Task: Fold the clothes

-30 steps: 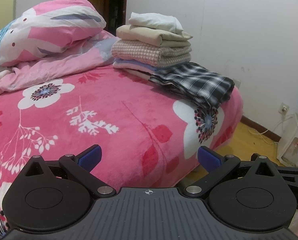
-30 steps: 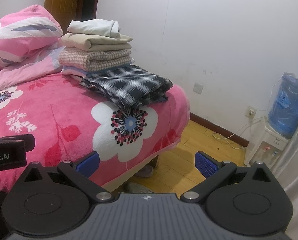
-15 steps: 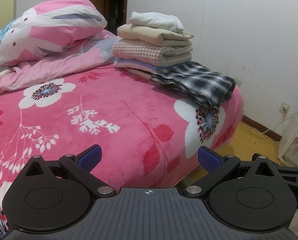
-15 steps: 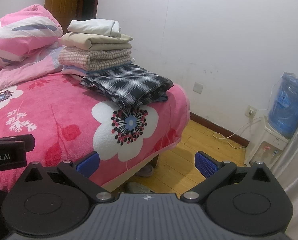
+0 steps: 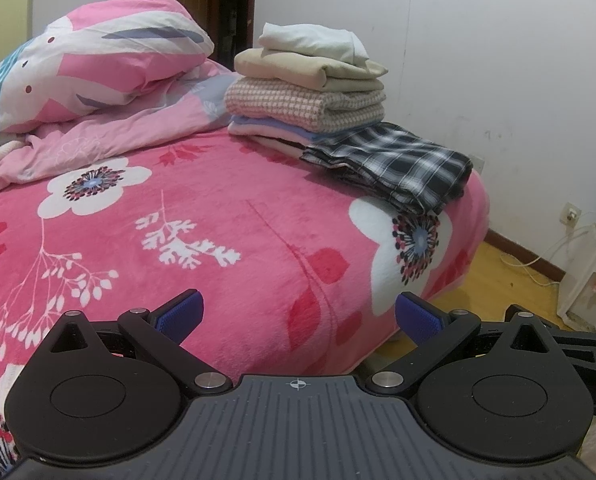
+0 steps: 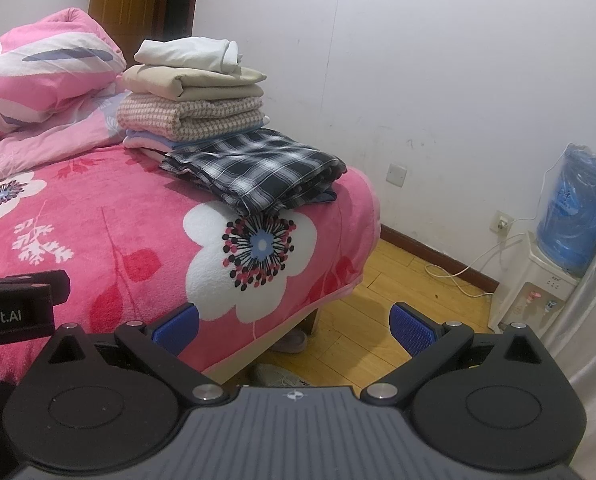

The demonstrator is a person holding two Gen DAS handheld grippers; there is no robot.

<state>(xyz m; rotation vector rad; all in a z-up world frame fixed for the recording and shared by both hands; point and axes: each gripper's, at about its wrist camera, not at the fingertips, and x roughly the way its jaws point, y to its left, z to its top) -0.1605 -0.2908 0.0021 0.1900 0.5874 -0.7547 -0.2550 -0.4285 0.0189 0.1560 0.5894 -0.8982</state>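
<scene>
Left gripper [image 5: 298, 314]: jaws spread wide, holding nothing, low centre over pink floral blanket [image 5: 202, 248].
Right gripper [image 6: 294, 326]: jaws equally wide, empty, over the bed's corner and wooden floor [image 6: 382, 280].
Plaid garment [image 6: 254, 170]: folded, centre frame, touching the stack's base.
Stack of folded clothes [image 6: 194, 92]: upper left of centre, white piece topmost.
Pink duvet [image 5: 94, 64]: bunched, upper left.
Water dispenser [image 6: 554, 248]: right edge.
</scene>
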